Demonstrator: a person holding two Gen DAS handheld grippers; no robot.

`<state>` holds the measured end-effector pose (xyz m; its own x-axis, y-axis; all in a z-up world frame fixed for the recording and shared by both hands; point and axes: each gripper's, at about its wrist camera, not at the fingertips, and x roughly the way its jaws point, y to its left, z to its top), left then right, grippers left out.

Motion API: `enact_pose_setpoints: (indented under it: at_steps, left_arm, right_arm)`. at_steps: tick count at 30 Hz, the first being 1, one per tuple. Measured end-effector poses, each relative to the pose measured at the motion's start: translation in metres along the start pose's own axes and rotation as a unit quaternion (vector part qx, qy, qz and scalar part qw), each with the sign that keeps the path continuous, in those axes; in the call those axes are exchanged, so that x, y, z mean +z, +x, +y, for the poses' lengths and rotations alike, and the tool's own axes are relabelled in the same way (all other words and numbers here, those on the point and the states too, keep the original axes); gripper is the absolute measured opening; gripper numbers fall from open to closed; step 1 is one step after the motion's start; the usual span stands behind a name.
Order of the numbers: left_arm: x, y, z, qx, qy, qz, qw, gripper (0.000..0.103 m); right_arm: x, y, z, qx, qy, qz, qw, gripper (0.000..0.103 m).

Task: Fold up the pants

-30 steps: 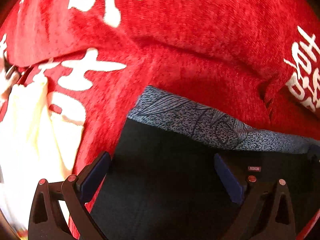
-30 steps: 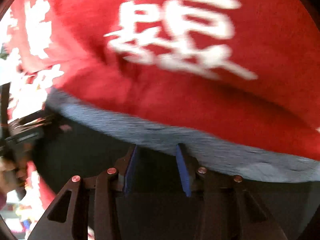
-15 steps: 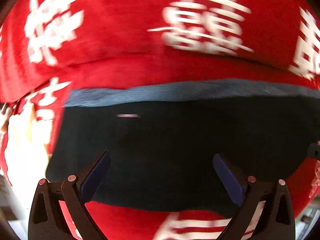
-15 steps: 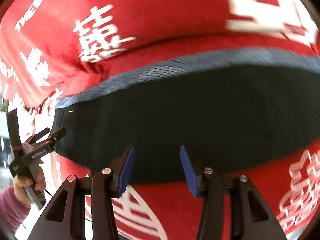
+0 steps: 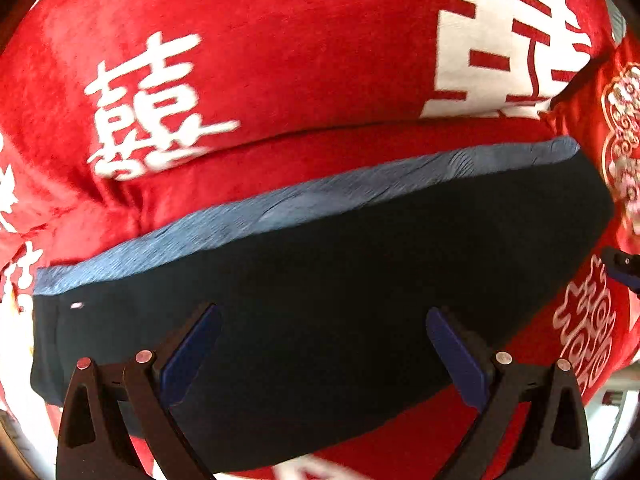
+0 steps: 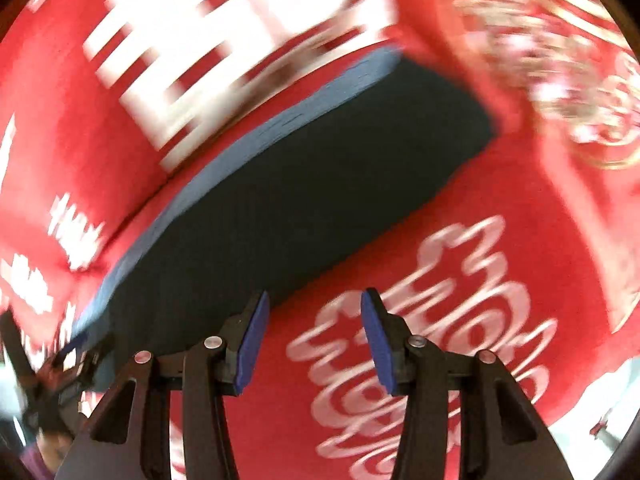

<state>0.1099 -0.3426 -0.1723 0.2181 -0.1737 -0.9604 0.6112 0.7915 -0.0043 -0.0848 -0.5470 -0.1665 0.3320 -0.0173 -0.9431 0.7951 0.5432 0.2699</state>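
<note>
Folded dark pants flat on red blanket, frame centre; left gripper, right gripper jaws spread, empty.

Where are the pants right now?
The dark pants lie folded on the red blanket, right ahead of the open left claw.

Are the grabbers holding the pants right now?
No. The left gripper and right gripper are both open, and the folded pants lie loose on the red blanket.
</note>
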Motion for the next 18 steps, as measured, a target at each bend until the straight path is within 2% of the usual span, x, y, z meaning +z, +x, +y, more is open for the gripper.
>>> enact_pose_setpoints:
  at_steps: [3, 7, 8, 9, 10, 12, 14, 16, 18]
  left_arm:
    - [0.012, 0.013, -0.021, 0.011, 0.004, -0.007, 0.9999, 0.103]
    - [0.019, 0.028, -0.046, 0.017, 0.005, 0.001, 0.9998, 0.103]
    - [0.020, 0.032, -0.050, 0.019, 0.003, 0.006, 0.9998, 0.103]
    - [0.020, 0.034, -0.052, 0.020, 0.002, 0.009, 0.9997, 0.103]
    - [0.018, 0.037, -0.053, 0.021, 0.002, 0.011, 0.9997, 0.103]
    - [0.016, 0.042, -0.055, 0.025, 0.007, 0.016, 0.9995, 0.103]
    - [0.012, 0.049, -0.059, 0.030, 0.010, 0.022, 0.9992, 0.103]
    - [0.010, 0.053, -0.059, 0.028, 0.002, 0.027, 0.9992, 0.103]
    - [0.008, 0.052, -0.056, 0.024, -0.005, 0.028, 0.9993, 0.103]
  right_arm:
    - [0.028, 0.006, -0.034, -0.023, 0.042, -0.020, 0.999, 0.052]
    - [0.056, 0.018, -0.063, -0.017, 0.082, -0.030, 0.996, 0.049]
    - [0.063, 0.021, -0.072, -0.003, 0.095, -0.032, 0.995, 0.041]
    - [0.069, 0.021, -0.078, 0.011, 0.102, -0.029, 0.994, 0.018]
    - [0.072, 0.019, -0.079, 0.016, 0.100, -0.030, 0.994, 0.016]
    - [0.079, 0.008, -0.069, 0.021, 0.055, -0.051, 0.997, 0.015]
    - [0.081, 0.009, -0.067, 0.012, 0.026, -0.047, 0.998, 0.015]
    - [0.080, 0.020, -0.078, 0.011, 0.043, -0.019, 0.999, 0.017]
    - [0.079, 0.017, -0.083, 0.020, 0.062, -0.022, 0.998, 0.020]
